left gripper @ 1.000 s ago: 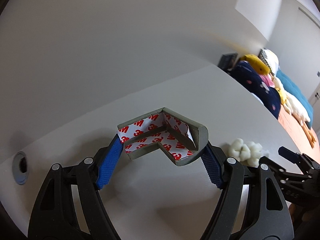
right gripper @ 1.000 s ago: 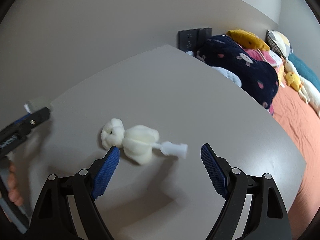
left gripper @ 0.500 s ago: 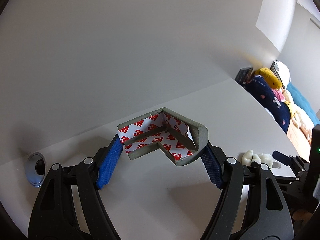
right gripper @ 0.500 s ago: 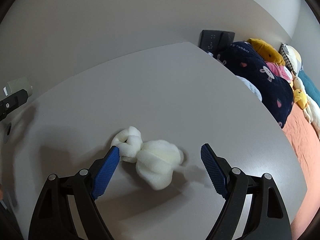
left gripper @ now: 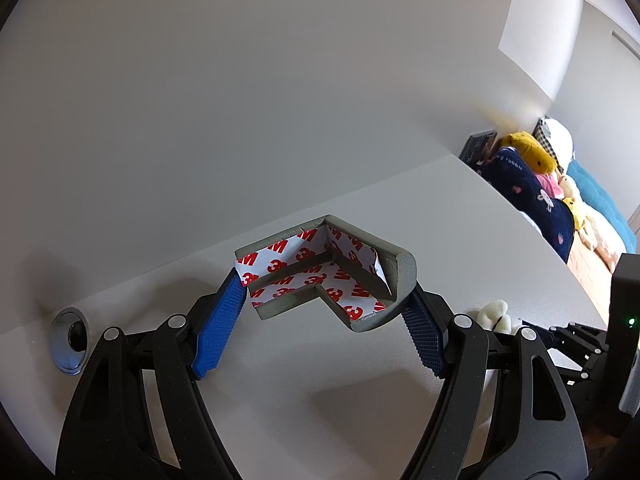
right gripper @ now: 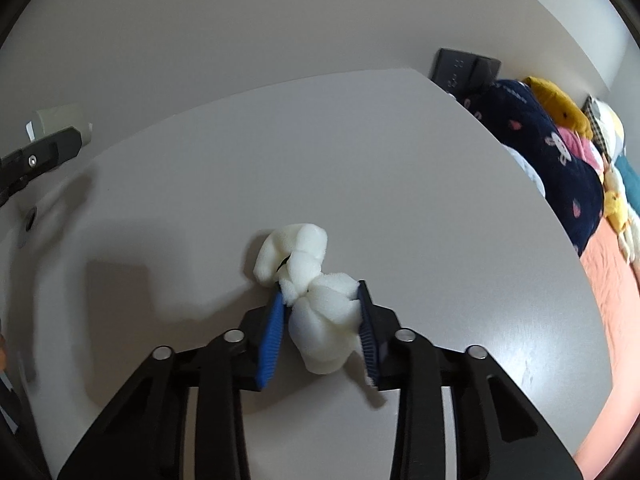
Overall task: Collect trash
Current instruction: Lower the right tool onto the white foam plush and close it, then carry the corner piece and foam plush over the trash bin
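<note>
In the left wrist view, the left gripper (left gripper: 320, 312) clamps a grey foam corner guard (left gripper: 326, 270) between wide-set jaws, above the grey surface (left gripper: 460, 216). The guard's apex points away, its taped inside facing the camera. A metal grommet (left gripper: 70, 340) sits at left; plush toys (left gripper: 528, 176) lie beyond the surface's edge.

In the right wrist view, the right gripper (right gripper: 320, 320) is closing its jaws, both pads pressing a white foam wad (right gripper: 314, 296) on the surface. The wad's long axis runs away, slightly leftward.

pale wall (left gripper: 280, 80) behind a grey table (right gripper: 360, 160); bed (right gripper: 612, 300) with soft toys (right gripper: 556, 108) at right.
</note>
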The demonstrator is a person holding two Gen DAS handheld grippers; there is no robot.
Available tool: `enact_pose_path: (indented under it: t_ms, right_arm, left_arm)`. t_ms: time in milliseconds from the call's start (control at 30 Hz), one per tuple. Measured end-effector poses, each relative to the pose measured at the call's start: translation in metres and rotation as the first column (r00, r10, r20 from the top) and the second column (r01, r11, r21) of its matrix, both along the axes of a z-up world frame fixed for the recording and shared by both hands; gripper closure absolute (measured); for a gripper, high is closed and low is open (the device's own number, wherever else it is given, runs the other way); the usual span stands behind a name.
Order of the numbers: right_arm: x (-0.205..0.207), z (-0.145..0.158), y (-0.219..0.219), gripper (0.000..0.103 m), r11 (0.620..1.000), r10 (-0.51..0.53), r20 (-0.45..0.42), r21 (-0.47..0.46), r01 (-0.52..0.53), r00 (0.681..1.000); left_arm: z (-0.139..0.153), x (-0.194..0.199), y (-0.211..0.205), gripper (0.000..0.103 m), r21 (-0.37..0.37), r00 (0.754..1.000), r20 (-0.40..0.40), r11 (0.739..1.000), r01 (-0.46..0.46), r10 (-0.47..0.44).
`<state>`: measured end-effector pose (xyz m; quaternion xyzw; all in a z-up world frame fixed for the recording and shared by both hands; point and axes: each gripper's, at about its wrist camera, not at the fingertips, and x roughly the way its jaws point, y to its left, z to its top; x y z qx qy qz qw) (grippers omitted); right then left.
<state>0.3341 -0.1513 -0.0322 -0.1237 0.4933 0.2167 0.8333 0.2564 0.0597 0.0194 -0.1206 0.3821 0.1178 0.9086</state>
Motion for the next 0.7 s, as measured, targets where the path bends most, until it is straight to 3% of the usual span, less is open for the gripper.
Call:
enact_pose_path:
  t_ms: [133,300,700]
  right_arm:
    - [-0.004,0.002,-0.01,0.072,0.996,-0.067,-0.002,0.056,0.067,0.998]
    - [-0.01,0.009,-0.022,0.072,0.994,-0.093,0.025,0.053,0.092,0.995]
    - [-0.037,0.041,-0.082,0.071,0.977,-0.196,0.07,0.1,0.189,0.978]
  left_arm:
    - [0.001,-0.001,-0.003,0.03,0.01,1.0,0.0,1.0,0.007,-0.007]
    - [0.004,-0.005,-0.015,0.029,0.028,1.0,0.004,0.999,0.02,-0.021]
    - [0.015,-0.024,-0.072,0.03,0.054,0.99,0.009,0.989,0.137,-0.138]
